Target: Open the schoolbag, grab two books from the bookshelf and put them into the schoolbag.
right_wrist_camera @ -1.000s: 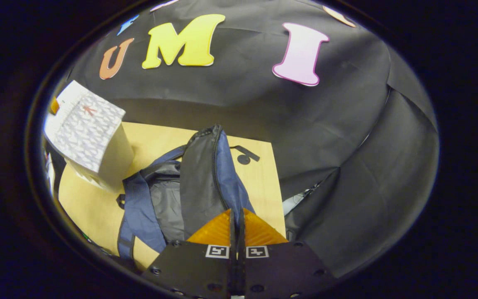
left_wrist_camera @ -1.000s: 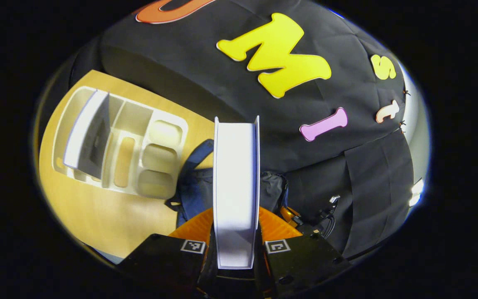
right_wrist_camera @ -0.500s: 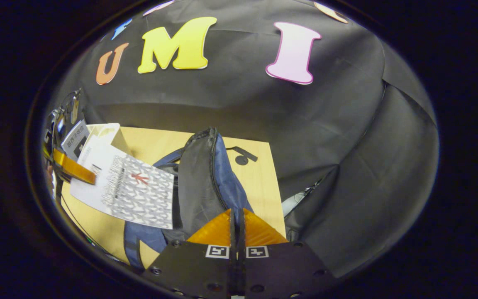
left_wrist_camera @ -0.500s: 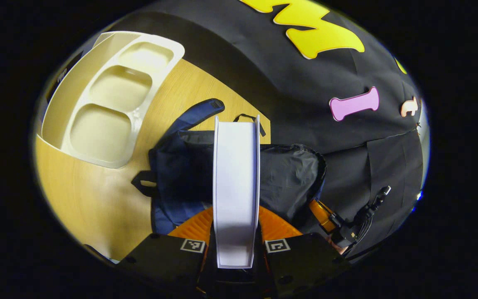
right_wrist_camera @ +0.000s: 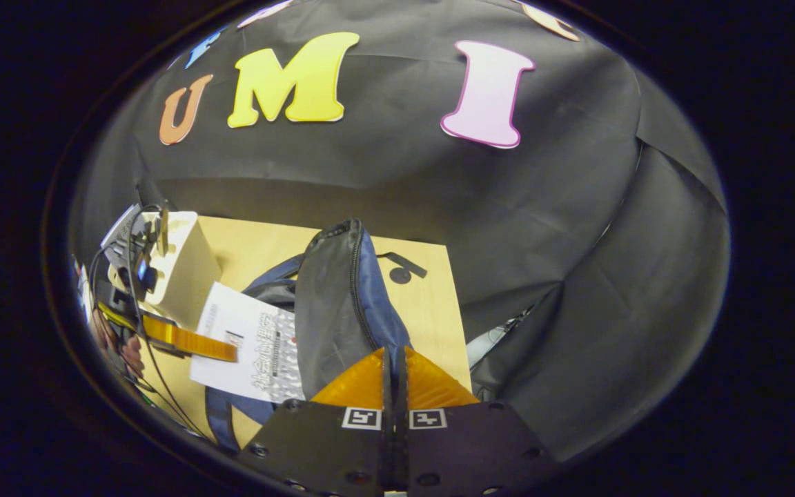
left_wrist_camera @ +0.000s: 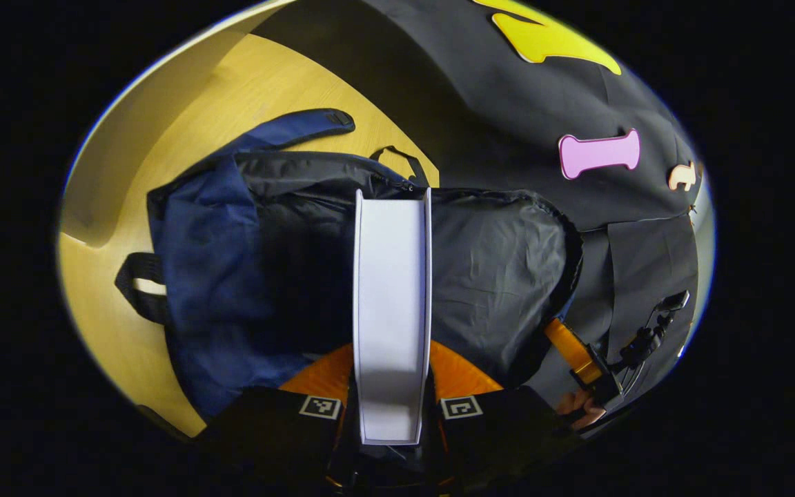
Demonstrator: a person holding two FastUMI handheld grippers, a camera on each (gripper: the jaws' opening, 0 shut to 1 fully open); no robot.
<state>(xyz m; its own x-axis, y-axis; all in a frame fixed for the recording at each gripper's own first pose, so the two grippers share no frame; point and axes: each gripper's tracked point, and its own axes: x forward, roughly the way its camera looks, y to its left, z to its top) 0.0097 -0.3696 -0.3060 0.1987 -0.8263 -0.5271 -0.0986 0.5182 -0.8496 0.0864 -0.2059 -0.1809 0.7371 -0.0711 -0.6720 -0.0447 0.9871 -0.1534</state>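
A book [left_wrist_camera: 392,324] is being gripped between the two fingers of the left gripper [left_wrist_camera: 392,386], its white page edge facing the camera in the left gripper view and its far end reaching over the open mouth of the schoolbag [left_wrist_camera: 232,276]. The blue bag is being shown lying on the wooden table [left_wrist_camera: 128,331], its dark lining exposed and a flap [left_wrist_camera: 501,276] being held up on the right. At the lower right of that view the right gripper [left_wrist_camera: 580,355] is being seen at the edge of the flap, with a hand [left_wrist_camera: 580,408] behind it. In the right gripper view the right gripper's [right_wrist_camera: 393,386] fingers are being pressed tightly together at the raised flap [right_wrist_camera: 332,310]; whether fabric is being pinched between them cannot be told. To the left in that view the patterned cover of the book [right_wrist_camera: 249,345] is being lowered against the bag's [right_wrist_camera: 377,304] opening by the left gripper [right_wrist_camera: 194,342], a hand [right_wrist_camera: 118,342] being partly seen behind it. The pale bookshelf [right_wrist_camera: 177,269] is being seen standing on the table [right_wrist_camera: 432,310] just beyond the book, at the bag's left.
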